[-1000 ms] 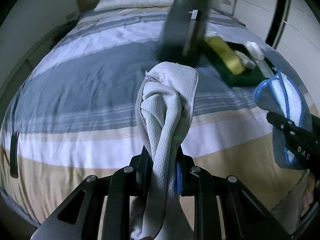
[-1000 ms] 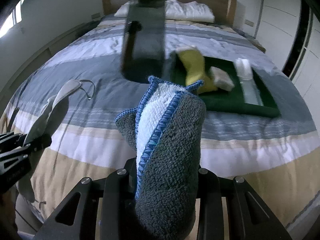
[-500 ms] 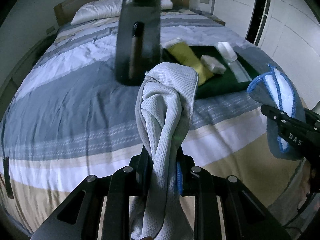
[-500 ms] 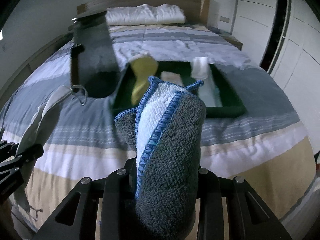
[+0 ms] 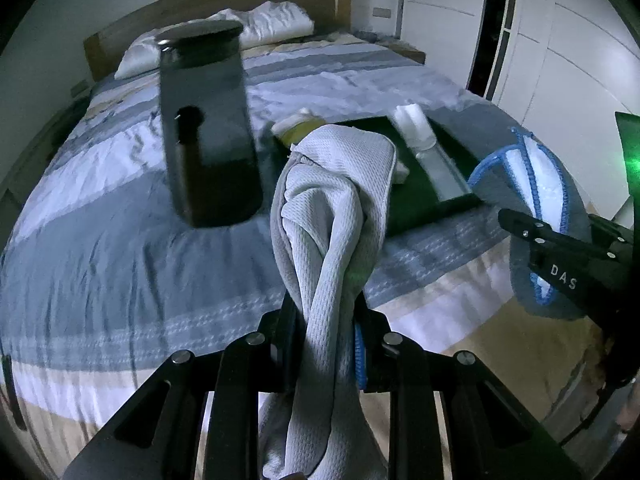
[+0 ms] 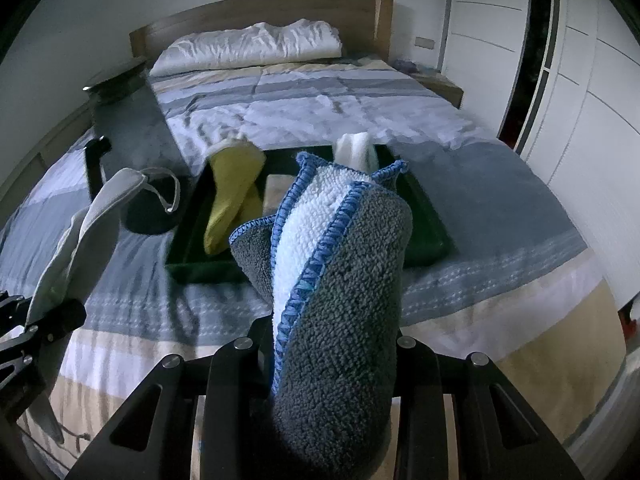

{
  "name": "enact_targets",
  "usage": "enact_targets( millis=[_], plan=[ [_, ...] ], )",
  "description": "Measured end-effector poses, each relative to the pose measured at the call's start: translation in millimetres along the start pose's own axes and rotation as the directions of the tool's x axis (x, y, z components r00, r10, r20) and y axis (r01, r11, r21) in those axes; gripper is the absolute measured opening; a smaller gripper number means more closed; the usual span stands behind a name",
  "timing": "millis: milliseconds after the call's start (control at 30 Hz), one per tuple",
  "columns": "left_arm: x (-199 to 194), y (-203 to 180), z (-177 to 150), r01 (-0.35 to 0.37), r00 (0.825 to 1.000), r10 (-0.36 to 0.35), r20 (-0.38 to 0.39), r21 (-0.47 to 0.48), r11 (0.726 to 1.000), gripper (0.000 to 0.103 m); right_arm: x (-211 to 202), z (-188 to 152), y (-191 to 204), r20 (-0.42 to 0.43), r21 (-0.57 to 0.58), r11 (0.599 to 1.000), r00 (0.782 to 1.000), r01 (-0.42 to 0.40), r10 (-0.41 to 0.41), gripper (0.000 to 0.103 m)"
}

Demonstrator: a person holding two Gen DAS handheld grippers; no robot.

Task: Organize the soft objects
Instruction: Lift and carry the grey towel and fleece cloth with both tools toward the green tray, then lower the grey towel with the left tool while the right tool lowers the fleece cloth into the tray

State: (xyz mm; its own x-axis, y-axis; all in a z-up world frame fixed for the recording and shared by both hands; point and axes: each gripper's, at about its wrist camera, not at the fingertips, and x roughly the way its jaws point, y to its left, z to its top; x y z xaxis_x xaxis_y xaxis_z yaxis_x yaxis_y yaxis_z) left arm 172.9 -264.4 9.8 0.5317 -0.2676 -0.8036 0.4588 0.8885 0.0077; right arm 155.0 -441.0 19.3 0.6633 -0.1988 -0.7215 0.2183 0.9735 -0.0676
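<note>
Grey mesh cloth (image 5: 332, 216) clamped in the left hand-held gripper (image 5: 326, 332), blue-edged towel (image 6: 340, 264) in the right hand-held gripper (image 6: 332, 344), both mid-carry over the bed's foot edge; next, probably, lowering into the dark tray (image 6: 432, 232).

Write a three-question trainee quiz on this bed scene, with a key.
1. True or false: the left gripper is shut on the pale grey cloth.
2. What lies in the dark green tray? A) a yellow cloth and white pieces B) shoes C) books
3. Fill in: the right gripper is shut on a grey towel edged in ____ stitching.

Key: 1 true. 2 A. 3 blue.
</note>
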Motion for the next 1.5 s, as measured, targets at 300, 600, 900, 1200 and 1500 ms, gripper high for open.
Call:
enact_targets(
  millis=[300, 600, 900, 1200, 1500],
  plan=[
    [12, -22, 25, 0.022, 1.000, -0.022, 0.021, 0.013, 1.000, 0.019, 15, 14, -17, 0.019, 0.016, 1.000, 1.000, 0.014, -0.014, 0.031],
    [26, -35, 46, 0.032, 0.999, -0.032, 0.028, 0.013, 0.999, 0.020, 27, 21, -30, 0.034, 0.031, 0.999, 0.999, 0.019, -0.020, 0.031],
    [37, -39, 76, 0.036, 0.998, -0.036, 0.058, -0.003, 0.999, 0.020, 38, 37, -38, 0.070, 0.039, 0.999, 0.997, 0.020, -0.022, 0.031],
    [41, -29, 126, 0.014, 0.992, -0.009, 0.129, -0.041, 0.999, 0.021, 43, 68, -51, 0.153, 0.040, 0.998, 0.987, 0.044, -0.050, 0.031],
    [48, -16, 150, 0.008, 0.985, 0.004, 0.172, -0.072, 0.997, 0.022, 59, 79, -47, 0.202, 0.035, 0.999, 0.979, 0.027, -0.034, 0.031]
  ],
)
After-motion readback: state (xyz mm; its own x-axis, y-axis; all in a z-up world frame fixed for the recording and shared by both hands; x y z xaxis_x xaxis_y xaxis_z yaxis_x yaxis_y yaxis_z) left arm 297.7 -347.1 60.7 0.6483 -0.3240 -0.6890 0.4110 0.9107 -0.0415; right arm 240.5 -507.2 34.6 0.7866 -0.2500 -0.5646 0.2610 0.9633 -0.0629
